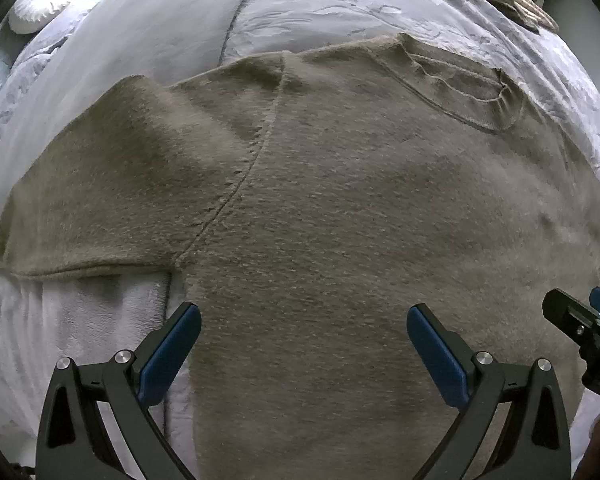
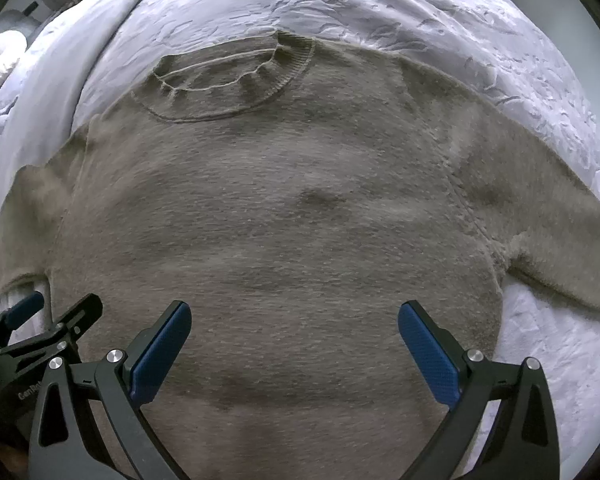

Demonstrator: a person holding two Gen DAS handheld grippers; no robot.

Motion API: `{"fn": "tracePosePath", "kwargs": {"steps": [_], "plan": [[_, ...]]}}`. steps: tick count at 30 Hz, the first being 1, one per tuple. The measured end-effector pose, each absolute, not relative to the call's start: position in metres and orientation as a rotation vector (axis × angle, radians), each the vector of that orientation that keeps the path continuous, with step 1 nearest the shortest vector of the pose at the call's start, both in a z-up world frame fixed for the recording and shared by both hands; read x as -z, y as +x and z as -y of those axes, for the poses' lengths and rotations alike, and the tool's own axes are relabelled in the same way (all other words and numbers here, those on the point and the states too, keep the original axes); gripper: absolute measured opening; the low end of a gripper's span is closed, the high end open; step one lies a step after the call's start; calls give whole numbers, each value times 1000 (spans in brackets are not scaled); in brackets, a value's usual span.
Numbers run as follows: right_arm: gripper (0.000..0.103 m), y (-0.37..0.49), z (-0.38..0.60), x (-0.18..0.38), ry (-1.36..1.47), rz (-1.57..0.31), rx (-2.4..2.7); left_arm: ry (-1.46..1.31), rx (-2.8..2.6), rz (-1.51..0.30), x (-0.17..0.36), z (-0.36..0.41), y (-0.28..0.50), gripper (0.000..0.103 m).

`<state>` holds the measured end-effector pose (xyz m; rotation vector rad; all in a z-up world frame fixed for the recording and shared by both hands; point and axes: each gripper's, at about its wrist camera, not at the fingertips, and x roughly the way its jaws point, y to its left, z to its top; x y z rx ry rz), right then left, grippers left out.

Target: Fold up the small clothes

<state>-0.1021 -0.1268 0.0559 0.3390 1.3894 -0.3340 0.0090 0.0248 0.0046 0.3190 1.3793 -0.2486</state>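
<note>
A round white pillow (image 1: pixel 44 0) sits far left on the pale bedspread (image 1: pixel 340 4). The taupe sweater (image 1: pixel 320 200) lies flat on the bed, sleeves spread, neckline (image 2: pixel 228 80) away. The left tool (image 1: pixel 304 332) and right tool (image 2: pixel 294 330) hover above its lower body, both spread wide, grasping nothing.

Each black claw (image 1: pixel 304 320) (image 2: pixel 294 316) bears blue pads, silver screws, seemingly identical.
</note>
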Motion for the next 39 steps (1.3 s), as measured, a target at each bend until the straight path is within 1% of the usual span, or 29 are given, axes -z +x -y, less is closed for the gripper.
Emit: {"fn": "tracePosePath", "kwargs": {"steps": [10,18,23,24,31,34,39], "plan": [[103,-84,101,-60,301,-1393,303,262,219,-1358,-9,-54,20,103],[103,-61,57,-64,347,-1345,129,148,187,-1311,-21,-106,27,103],[103,-47,14,-59,329,-1368,8,17,147,-1250,-29,-172,33,103],[103,-44,8,-58,324,-1371,-8,-50,164,-1257,-23,-182,45,103],[103,-42,-34,-55,273,-1403,-103,-283,47,-1139,-21,-301,71,103],[103,-41,-40,-52,271,-1418,-103,-371,-40,-1100,-10,-360,80,103],[103,-42,-42,-47,273,-1445,-92,-559,-109,-1105,27,-420,97,103]]}}
